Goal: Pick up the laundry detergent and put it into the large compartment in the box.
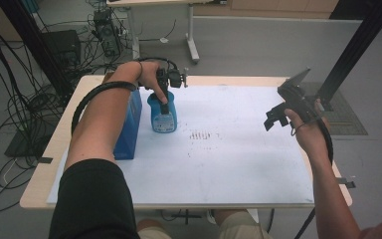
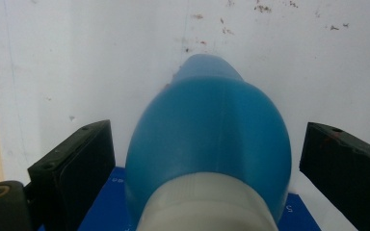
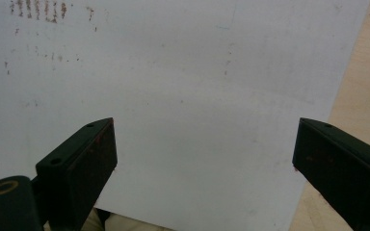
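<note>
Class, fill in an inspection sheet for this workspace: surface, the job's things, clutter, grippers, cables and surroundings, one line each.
Surface: white sheet on a wooden table, with brown specks near its middle.
Job's things: blue bottle upright on the sheet; blue box beside it.
Clutter: nothing seen.
Grippers: left gripper open, jaws either side of the bottle, gaps showing; right gripper open, empty, above the sheet's edge.
Cables: black cable trails along the left forearm; more on the floor at left.
Surroundings: grey floor, black frame post, another table behind.
</note>
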`<action>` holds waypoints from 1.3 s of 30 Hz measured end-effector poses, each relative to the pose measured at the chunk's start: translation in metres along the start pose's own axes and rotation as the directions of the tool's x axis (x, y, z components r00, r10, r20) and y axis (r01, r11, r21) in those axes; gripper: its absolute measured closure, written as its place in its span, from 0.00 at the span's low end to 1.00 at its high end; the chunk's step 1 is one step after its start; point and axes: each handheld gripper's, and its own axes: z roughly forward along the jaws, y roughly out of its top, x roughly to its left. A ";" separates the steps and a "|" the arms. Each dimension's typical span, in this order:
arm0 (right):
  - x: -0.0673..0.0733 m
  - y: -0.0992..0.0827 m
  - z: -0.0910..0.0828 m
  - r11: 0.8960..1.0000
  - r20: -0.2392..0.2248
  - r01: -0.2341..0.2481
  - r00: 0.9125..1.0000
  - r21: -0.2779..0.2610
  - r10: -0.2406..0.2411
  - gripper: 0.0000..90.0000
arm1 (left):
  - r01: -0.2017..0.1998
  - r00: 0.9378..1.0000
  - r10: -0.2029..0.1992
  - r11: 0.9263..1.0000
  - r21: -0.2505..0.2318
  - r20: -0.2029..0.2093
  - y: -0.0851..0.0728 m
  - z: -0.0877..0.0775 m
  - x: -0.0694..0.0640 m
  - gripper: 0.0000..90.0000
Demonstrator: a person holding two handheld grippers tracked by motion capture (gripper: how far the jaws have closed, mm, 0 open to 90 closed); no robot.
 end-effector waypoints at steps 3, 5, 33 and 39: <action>0.001 0.000 0.000 1.000 -0.001 -0.001 1.000 -0.001 0.001 0.09 | 0.004 1.000 -0.004 1.000 0.000 -0.002 0.000 -0.001 0.000 0.06; 0.001 0.000 0.000 1.000 -0.002 -0.001 1.000 -0.002 0.001 0.09 | 0.001 1.000 -0.001 1.000 0.000 -0.004 0.000 -0.001 -0.001 0.06; 0.002 0.001 0.001 1.000 -0.003 0.001 1.000 0.001 -0.001 0.09 | -0.002 1.000 0.002 1.000 -0.005 -0.006 0.000 -0.001 -0.002 0.06; 0.002 0.001 0.001 1.000 -0.002 0.004 1.000 -0.001 -0.004 0.09 | -0.002 1.000 0.002 1.000 -0.006 -0.007 0.000 -0.001 -0.002 0.06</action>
